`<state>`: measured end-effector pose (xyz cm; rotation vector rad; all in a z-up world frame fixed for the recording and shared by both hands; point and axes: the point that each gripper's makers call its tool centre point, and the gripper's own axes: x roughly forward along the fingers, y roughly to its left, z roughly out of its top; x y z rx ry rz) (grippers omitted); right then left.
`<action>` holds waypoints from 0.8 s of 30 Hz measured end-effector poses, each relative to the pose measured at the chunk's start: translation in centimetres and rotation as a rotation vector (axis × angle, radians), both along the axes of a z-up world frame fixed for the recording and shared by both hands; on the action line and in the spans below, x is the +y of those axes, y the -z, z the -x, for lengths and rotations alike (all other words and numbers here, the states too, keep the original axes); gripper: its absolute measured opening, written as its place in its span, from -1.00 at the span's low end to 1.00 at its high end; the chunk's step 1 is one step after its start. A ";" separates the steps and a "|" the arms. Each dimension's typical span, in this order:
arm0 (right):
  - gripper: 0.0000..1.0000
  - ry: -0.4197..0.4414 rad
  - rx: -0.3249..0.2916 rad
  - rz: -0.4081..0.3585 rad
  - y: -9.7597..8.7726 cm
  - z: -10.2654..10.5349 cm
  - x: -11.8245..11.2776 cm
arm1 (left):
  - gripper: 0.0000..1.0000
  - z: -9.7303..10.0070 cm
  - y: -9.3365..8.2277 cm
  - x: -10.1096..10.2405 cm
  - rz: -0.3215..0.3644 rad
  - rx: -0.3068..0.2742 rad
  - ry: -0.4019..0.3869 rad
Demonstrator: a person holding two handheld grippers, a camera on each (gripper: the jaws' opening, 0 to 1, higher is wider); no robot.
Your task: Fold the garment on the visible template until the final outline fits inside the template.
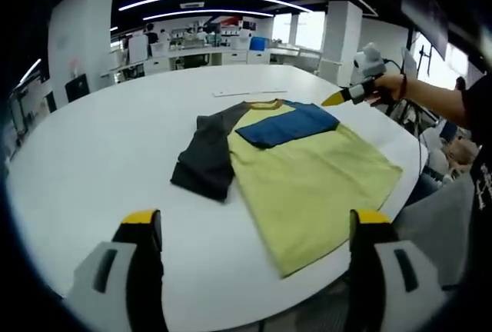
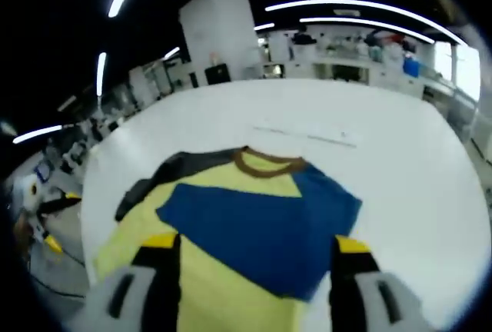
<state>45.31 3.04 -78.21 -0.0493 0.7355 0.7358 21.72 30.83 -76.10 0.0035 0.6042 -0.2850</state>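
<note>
we hold the left gripper [image 1: 254, 228] with jaws spread, nothing in them, just before the garment [image 1: 307, 167] lying flat on the white desk [image 1: 108, 140]. beyond it the right gripper [image 1: 338, 98], jaws also spread, hovers over the collar. folding seems not begun; next we should pinch the dark sleeve [image 1: 207, 155].

White table, shirt on top

We see a white table [image 1: 100, 147] with a yellow, blue and dark grey shirt [image 1: 300, 170] spread flat on it, near a thin pale strip [image 1: 250, 92].
</note>
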 end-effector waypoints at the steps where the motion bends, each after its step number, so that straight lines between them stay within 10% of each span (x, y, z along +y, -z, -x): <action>1: 0.51 0.003 -0.001 0.002 0.1 -0.1 -0.4 | 0.98 0.0 0.0 0.0 0.000 -0.001 0.000; 24: -0.45 0.052 0.002 0.059 3.5 -0.1 -6.6 | 0.98 0.0 -0.2 0.0 -0.005 -0.003 -0.014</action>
